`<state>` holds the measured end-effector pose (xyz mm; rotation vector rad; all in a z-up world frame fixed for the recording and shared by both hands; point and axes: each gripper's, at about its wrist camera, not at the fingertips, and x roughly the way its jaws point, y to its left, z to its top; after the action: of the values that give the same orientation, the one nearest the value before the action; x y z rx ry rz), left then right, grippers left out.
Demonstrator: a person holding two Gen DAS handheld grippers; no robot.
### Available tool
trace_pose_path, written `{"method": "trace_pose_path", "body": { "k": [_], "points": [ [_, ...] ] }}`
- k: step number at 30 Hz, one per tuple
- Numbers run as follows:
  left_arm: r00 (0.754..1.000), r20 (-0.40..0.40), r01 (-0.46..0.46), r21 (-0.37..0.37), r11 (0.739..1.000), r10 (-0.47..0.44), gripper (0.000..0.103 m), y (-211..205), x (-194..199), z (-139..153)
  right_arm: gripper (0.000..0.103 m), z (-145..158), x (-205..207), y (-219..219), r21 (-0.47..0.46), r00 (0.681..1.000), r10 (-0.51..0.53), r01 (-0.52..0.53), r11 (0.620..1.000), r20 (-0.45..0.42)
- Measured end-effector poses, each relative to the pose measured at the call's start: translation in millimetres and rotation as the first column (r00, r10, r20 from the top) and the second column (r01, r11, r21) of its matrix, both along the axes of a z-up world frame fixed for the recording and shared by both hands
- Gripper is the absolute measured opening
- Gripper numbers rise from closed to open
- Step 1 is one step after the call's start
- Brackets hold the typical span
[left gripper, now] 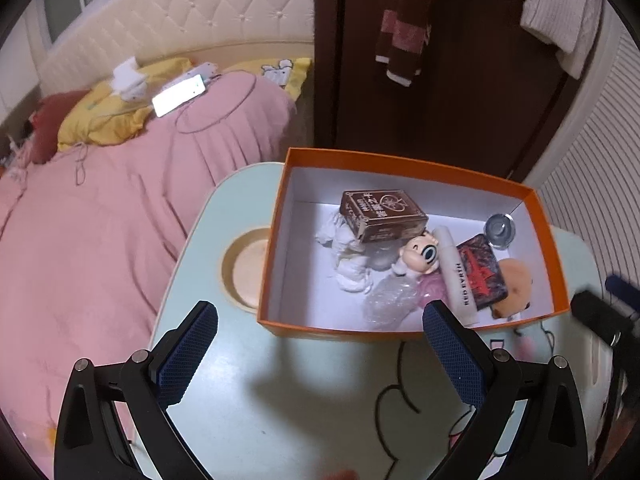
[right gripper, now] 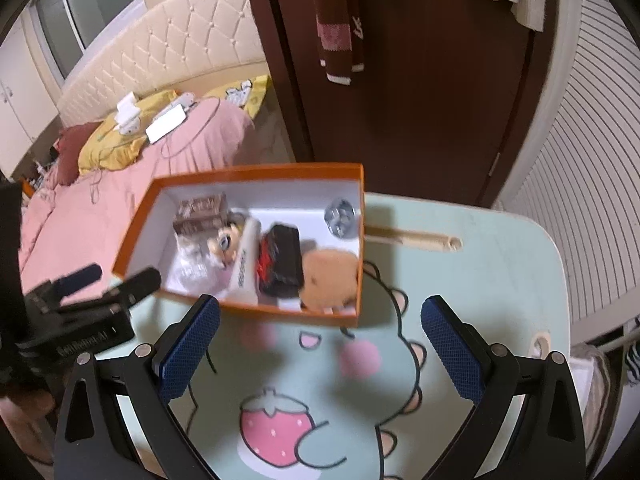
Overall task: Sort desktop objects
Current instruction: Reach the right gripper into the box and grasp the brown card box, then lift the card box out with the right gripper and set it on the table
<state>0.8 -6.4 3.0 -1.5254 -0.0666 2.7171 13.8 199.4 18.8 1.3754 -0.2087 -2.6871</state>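
both grippers, left gripper [left gripper: 320,356] and right gripper [right gripper: 320,350], gape wide, empty; orange box [left gripper: 416,168] long axis runs 9 to 3 o'clock, white tube [left gripper: 458,272] inside points 12.

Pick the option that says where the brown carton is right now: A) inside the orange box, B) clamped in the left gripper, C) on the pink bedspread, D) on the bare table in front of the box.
A: the brown carton lies inside the orange box, propped on other items, and both grippers are open and hold nothing.
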Motion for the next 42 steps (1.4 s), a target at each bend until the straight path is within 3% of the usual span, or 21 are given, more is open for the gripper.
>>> {"method": "trace_pose_path", "body": {
  "k": [8, 14, 15, 18, 21, 27, 29, 30, 33, 39, 42],
  "points": [
    [1.000, -0.019, -0.005, -0.044, 0.999, 0.004, 0.102, -12, 2, 12, 0.101, 7, -48, -19, 0.016, 0.995, 0.064, -0.065, 0.998, 0.081],
    [1.000, -0.027, -0.015, 0.023, 1.000, 0.015, 0.102, -21, 3, -2, 0.101, 7, -92, -49, -0.021, 0.990, 0.125, -0.124, 0.992, 0.064],
    [1.000, -0.016, -0.024, 0.050, 0.998, 0.024, 0.101, -27, 5, -6, 0.100, 4, -97, -52, -0.034, 0.988, 0.140, -0.138, 0.990, 0.072],
    [0.999, 0.018, -0.037, 0.103, 0.994, 0.035, 0.076, -41, 13, -15, 0.094, -5, -108, -61, -0.059, 0.978, 0.184, -0.179, 0.982, 0.099],
    [1.000, 0.003, -0.029, 0.161, 0.986, 0.029, 0.074, -51, 22, -17, 0.094, -17, -118, -77, -0.064, 0.965, 0.219, -0.212, 0.975, 0.144],
    [0.998, -0.032, -0.041, 0.172, 0.984, 0.047, 0.074, -66, 30, -20, 0.094, -45, -134, -103, -0.033, 0.948, 0.240, -0.238, 0.971, 0.209],
    [0.998, -0.043, -0.043, 0.168, 0.985, 0.051, 0.074, -70, 33, -21, 0.073, -54, -137, -104, -0.062, 0.941, 0.240, -0.232, 0.971, 0.238],
    [0.998, -0.042, -0.042, 0.162, 0.986, 0.050, 0.073, -71, 33, -22, 0.068, -57, -138, -103, -0.079, 0.939, 0.243, -0.231, 0.970, 0.241],
    [0.999, -0.037, -0.033, 0.160, 0.987, 0.039, 0.062, -72, 33, -22, 0.067, -57, -134, -97, -0.095, 0.944, 0.250, -0.234, 0.967, 0.216],
    [0.995, -0.084, -0.030, 0.166, 0.986, 0.045, 0.062, -72, 34, -12, 0.067, -33, -107, -79, -0.152, 0.959, 0.268, -0.252, 0.956, 0.094],
    [0.992, -0.118, -0.030, 0.133, 0.991, 0.046, 0.064, -73, 33, -3, 0.057, -15, -81, -68, -0.167, 0.955, 0.295, -0.289, 0.943, 0.011]
  ]
}}
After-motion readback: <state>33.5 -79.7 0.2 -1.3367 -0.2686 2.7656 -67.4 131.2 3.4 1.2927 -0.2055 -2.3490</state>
